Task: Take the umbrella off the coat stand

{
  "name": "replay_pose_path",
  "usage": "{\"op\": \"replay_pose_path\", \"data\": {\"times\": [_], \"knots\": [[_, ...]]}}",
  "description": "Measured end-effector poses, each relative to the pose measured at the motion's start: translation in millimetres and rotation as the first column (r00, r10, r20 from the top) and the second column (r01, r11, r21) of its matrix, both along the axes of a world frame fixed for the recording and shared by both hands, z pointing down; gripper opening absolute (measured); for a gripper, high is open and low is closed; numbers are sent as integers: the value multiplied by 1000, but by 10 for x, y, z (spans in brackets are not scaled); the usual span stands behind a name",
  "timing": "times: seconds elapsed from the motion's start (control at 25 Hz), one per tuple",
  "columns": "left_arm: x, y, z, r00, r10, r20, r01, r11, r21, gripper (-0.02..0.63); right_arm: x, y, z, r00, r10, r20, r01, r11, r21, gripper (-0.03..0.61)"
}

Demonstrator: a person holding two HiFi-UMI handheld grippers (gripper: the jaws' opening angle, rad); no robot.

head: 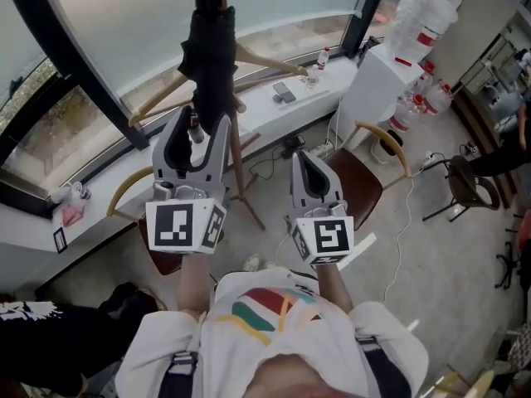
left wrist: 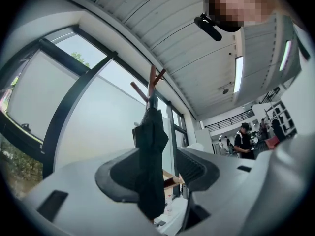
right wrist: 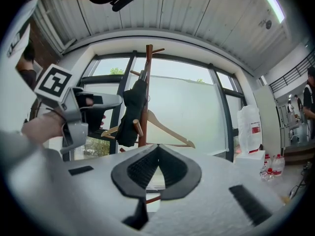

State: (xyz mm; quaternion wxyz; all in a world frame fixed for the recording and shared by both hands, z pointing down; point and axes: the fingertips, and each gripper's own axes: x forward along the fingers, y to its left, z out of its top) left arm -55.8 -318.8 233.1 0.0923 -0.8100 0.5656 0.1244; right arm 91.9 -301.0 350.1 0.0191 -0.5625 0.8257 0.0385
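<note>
Legible text: none recorded. Red label (head: 426, 38) on water bottle (head: 419, 11): print too small. White lettering (head: 15, 308) on black garment (head: 50, 338): unreadable. Square markers (head: 180, 226) on left gripper (head: 199, 127), right gripper (head: 300, 156): pattern only.

Umbrella (head: 209, 56) black; coat stand (right wrist: 148, 58) reddish-brown; hanger (right wrist: 171, 127) pale wood; chair seat (head: 361, 185) brown.

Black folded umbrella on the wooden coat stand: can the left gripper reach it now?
Probably yes. The fingers of the left gripper stand apart around the black folded umbrella hanging on the wooden coat stand, with nothing else between them.
</note>
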Motion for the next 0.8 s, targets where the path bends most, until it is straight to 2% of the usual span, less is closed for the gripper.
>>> {"op": "replay_pose_path", "data": {"times": [0.12, 0.28, 0.48, 0.8], "knots": [[-27, -201, -92, 1000, 9, 15, -9, 1000, 1, 261, -23, -15, 16, 1000, -11, 4, 11, 1000, -4, 0], [-34, -460, 34, 998, 48, 28, -45, 995, -86, 304, -70, -34, 9, 1000, -24, 4, 24, 1000, 3, 0], [0, -652, 160, 996, 78, 40, -70, 982, -173, 313, -97, -50, 35, 1000, -30, -8, 30, 1000, -9, 0], [83, -734, 161, 991, 103, 81, -86, 977, -195, 311, -89, -54, 109, 999, -29, -18, 29, 999, -22, 0]]}}
